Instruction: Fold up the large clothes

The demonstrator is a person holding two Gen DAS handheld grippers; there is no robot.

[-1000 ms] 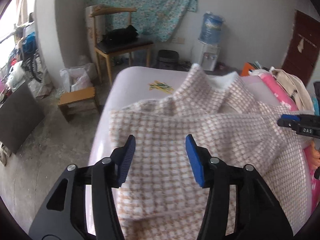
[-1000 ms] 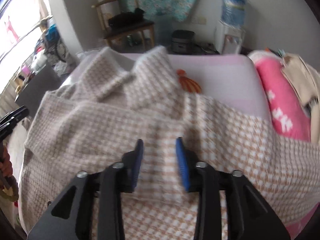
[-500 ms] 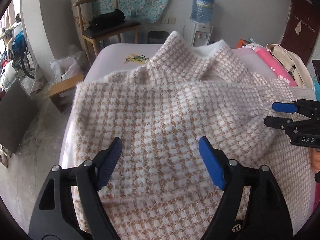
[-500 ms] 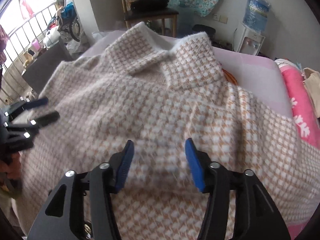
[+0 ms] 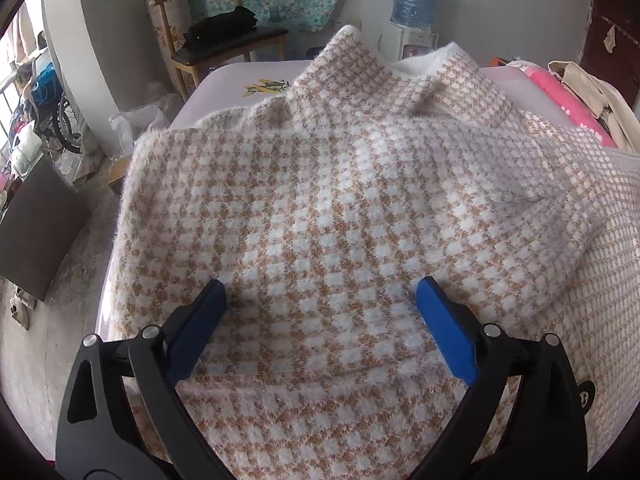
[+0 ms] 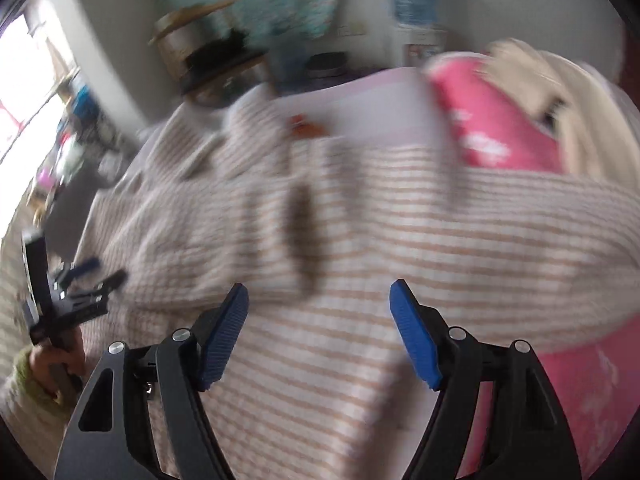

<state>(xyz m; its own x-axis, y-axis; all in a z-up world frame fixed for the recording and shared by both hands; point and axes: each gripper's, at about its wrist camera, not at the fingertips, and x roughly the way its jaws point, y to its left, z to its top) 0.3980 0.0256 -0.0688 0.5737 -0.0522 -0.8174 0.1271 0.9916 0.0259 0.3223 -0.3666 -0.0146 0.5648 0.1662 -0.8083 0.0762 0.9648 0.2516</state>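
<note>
1. The left gripper points down over a large fuzzy coat, checked in tan and white. Its blue pads stand about as wide apart as they go. The jaws have just been opening, and nothing is pinched between them: cloth lies flat under the gap, touching neither pad as far as can be seen.

2. The coat lies spread over a pale pink bed. Its collar stands up at the far end, straight ahead of the left gripper. A sleeve or side panel is folded in across the body, ahead and to that gripper's right, leaving a soft ridge.

3. The right gripper is seen in a badly smeared picture. Its jaws are apart, though less wide than the left pair, and have also just been opening. Nothing seems to be held; the blur makes this less than sure.

4. Ahead and to the right of the right gripper lies a bright pink quilt. The left gripper and the hand holding it show far to its left.

5. Judgement of the step: one fold has probably just been laid down and let go, and both tools are free.

6. The next move likely calls for picking a new hold, perhaps the coat's right-hand side or its near hem, each tool closing on an edge, then carrying it across evenly so the thick cloth does not bunch.
</note>
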